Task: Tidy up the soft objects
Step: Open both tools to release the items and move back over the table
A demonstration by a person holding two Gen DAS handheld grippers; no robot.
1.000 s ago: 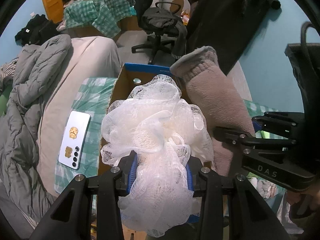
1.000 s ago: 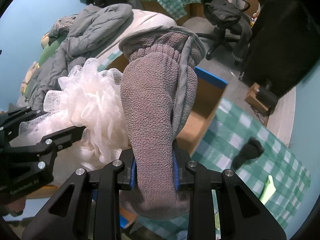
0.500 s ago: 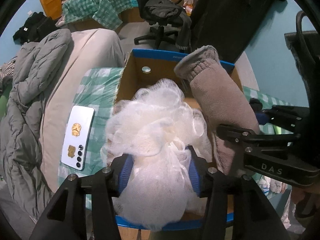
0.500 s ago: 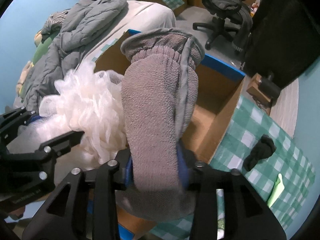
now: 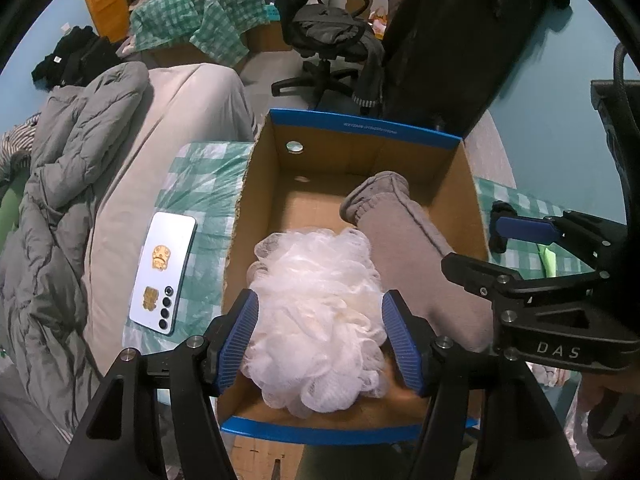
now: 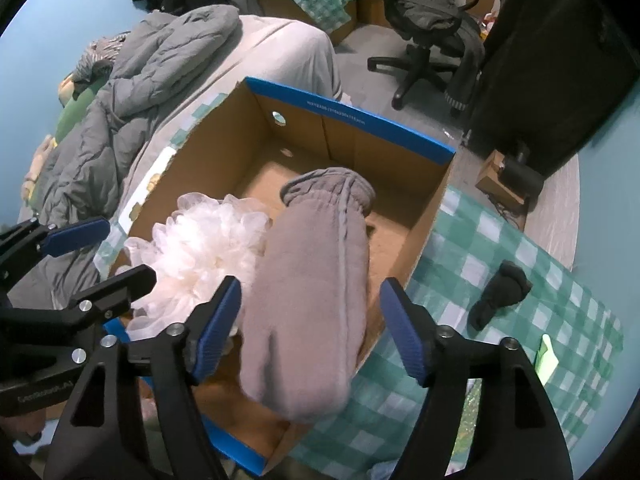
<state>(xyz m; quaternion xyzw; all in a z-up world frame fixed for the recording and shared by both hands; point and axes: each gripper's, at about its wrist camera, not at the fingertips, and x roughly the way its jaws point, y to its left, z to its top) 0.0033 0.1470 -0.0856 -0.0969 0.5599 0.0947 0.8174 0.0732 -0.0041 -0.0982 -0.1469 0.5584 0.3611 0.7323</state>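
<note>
Both jaws parted: left gripper (image 5: 320, 336) straddles the loofah (image 5: 320, 320), right gripper (image 6: 310, 326) the grey mitten (image 6: 316, 296) — lift clear vertically (avoid snagging) from the cardboard box (image 5: 364, 130).

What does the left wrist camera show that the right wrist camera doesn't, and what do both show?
Only the left wrist view shows the white phone lying on the checked cloth beside the box. Only the right wrist view shows the dark sock on the checked cloth on the box's other side. Both show the cardboard box, the white mesh pouf and the grey mitten inside it, and the open left gripper and right gripper.
</note>
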